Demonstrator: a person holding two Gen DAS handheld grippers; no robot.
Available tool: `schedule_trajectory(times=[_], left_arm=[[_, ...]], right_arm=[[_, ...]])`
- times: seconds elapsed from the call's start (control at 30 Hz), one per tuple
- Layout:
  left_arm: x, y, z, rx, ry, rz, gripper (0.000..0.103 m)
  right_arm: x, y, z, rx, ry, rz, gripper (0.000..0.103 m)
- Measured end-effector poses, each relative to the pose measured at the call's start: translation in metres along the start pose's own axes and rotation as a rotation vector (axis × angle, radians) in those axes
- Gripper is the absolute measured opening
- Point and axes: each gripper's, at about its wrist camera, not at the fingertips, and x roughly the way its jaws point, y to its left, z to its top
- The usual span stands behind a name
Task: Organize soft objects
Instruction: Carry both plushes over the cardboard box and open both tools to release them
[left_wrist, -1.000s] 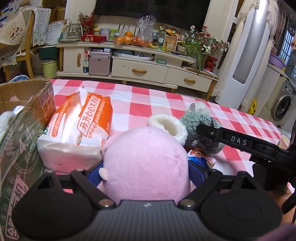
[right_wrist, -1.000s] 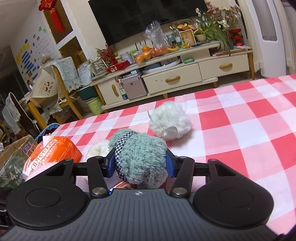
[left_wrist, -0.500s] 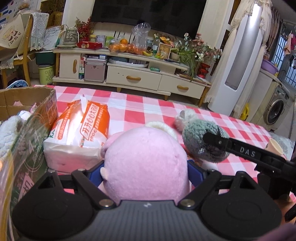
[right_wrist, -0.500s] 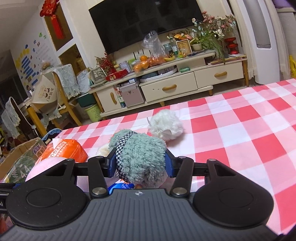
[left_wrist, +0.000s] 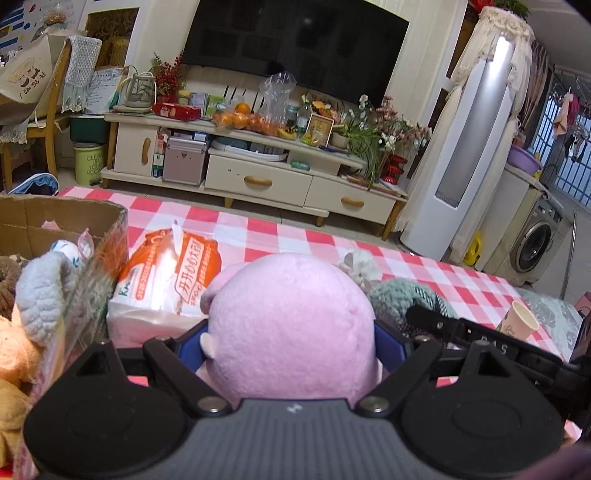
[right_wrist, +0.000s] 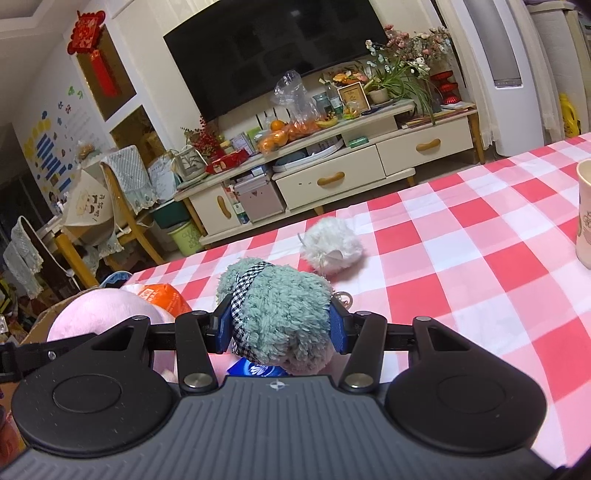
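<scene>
Cardboard box at far left, already holding several plush items, one grey. Orange tissue pack on surface just right of box.

Left tool: jaws spread wide, clamped on pink plush, held clear above checked surface.

Right tool: jaws partly closed, gripping teal plush. White fluffy plush lies on surface beyond it.

Step in hand, by my reading: carrying both plush toys toward box. Next calls for moving left over box opening, then releasing pink one first.
</scene>
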Motion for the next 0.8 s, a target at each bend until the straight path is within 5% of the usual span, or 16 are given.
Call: schedule_trajectory(times=[0.8], left_arm=[[-0.047,0.044,0.014,-0.086,-0.133,-0.015,0.089]], right_arm=[[-0.019,0.041,0.0,0.007,-0.032,0.095,0.062]])
